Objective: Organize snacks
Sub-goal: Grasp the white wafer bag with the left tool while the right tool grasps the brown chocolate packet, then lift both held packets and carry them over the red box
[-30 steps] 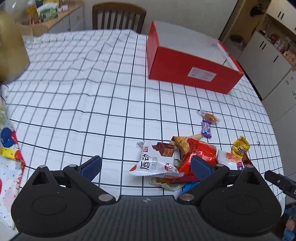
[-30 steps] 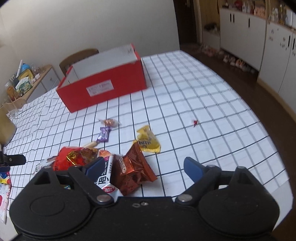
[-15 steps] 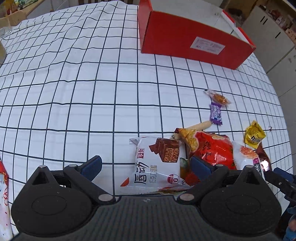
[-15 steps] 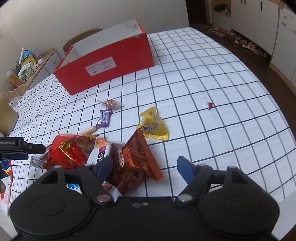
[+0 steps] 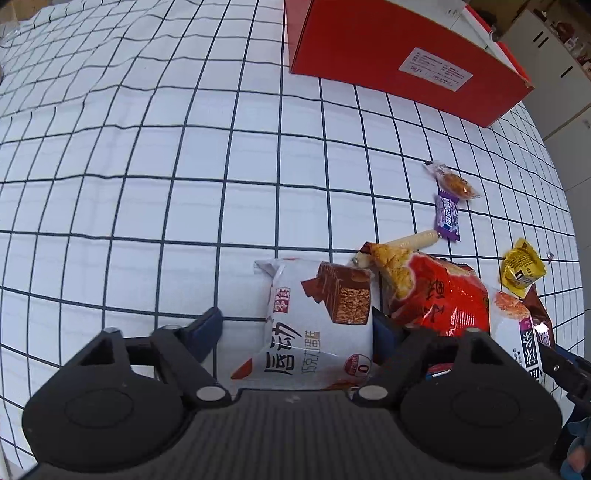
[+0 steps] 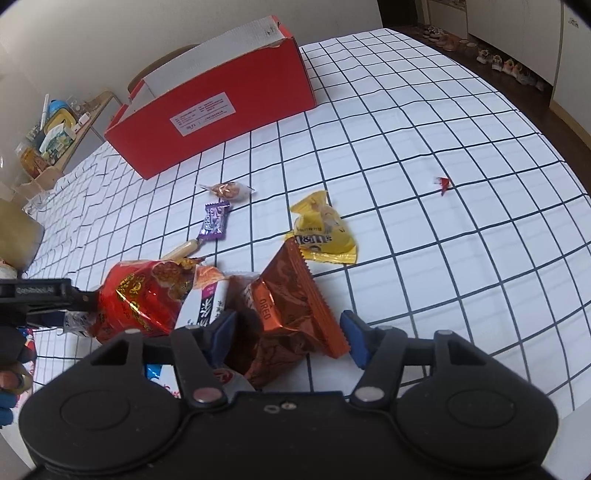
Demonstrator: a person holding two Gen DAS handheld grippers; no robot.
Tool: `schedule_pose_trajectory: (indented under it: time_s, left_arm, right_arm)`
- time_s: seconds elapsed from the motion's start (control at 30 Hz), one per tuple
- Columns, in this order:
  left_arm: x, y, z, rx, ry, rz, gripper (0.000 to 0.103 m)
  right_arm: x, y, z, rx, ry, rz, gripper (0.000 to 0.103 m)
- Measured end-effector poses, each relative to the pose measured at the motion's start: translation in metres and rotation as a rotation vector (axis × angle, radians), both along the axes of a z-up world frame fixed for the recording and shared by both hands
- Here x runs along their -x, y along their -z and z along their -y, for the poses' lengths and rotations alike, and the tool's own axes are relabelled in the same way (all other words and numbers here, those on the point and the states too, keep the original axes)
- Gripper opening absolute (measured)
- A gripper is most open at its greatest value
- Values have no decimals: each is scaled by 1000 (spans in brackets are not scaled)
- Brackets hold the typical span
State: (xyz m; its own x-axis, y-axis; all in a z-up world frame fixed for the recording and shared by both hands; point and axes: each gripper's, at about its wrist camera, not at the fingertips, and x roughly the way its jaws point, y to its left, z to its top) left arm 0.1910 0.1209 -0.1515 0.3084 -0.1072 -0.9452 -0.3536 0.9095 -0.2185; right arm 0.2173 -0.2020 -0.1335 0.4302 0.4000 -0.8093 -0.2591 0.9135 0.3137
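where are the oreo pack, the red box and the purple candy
oreo pack (image 6: 284,295), right wrist view, on its brown front
red box (image 6: 221,110), right wrist view, on its long red side
purple candy (image 5: 447,217), left wrist view, on the wrapper's middle

We see a table (image 6: 424,110) under a white cloth with a black grid, a wooden chair (image 6: 162,62) against the plain wall (image 6: 92,33), a cluttered sideboard (image 6: 74,122) at left, white cabinets (image 5: 550,44), and dark flooring (image 6: 535,92).
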Motion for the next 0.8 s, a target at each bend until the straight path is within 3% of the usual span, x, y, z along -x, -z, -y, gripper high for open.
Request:
schedule_pose_trajectory:
  time_s: [0.3, 0.8]
  left_arm:
    - [0, -7, 4, -5, 15, 17, 55]
    - [28, -33, -2, -10, -13, 88, 48]
  right_arm:
    - [2, -4, 2, -4, 13, 29, 47]
    - [21, -21, 10, -4, 59, 118, 30]
